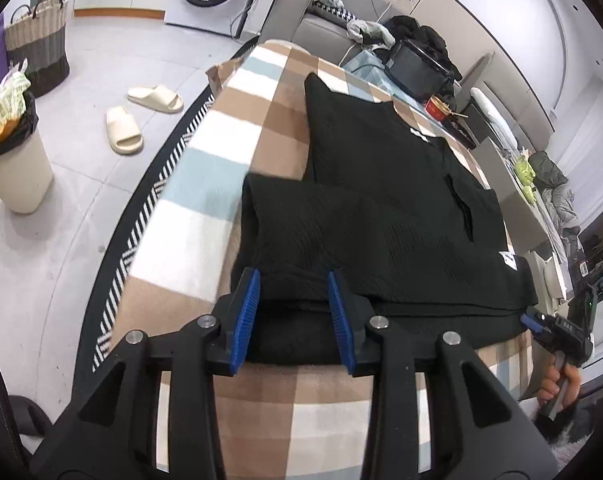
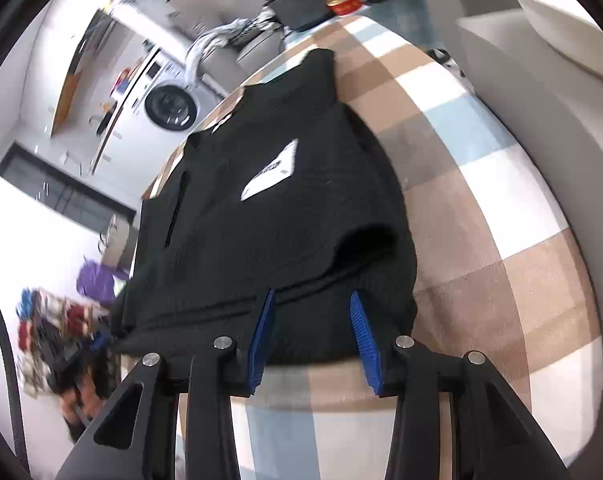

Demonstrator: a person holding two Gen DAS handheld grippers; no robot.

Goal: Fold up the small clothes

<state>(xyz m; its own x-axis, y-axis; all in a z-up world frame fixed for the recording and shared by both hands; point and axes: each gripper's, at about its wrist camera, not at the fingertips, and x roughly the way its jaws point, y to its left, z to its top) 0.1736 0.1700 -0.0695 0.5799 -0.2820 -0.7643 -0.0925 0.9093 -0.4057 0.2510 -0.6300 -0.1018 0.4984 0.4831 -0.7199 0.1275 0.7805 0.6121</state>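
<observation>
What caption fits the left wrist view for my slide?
Left tool open at the near edge of a black garment lying on a checked blanket.

No legible text anywhere. White label (image 2: 270, 172) on black garment (image 2: 269, 216) carried dark print, too blurred to read. Second white patch (image 1: 508, 259) near garment's edge in left wrist view showed dark marks, likewise unreadable.
</observation>
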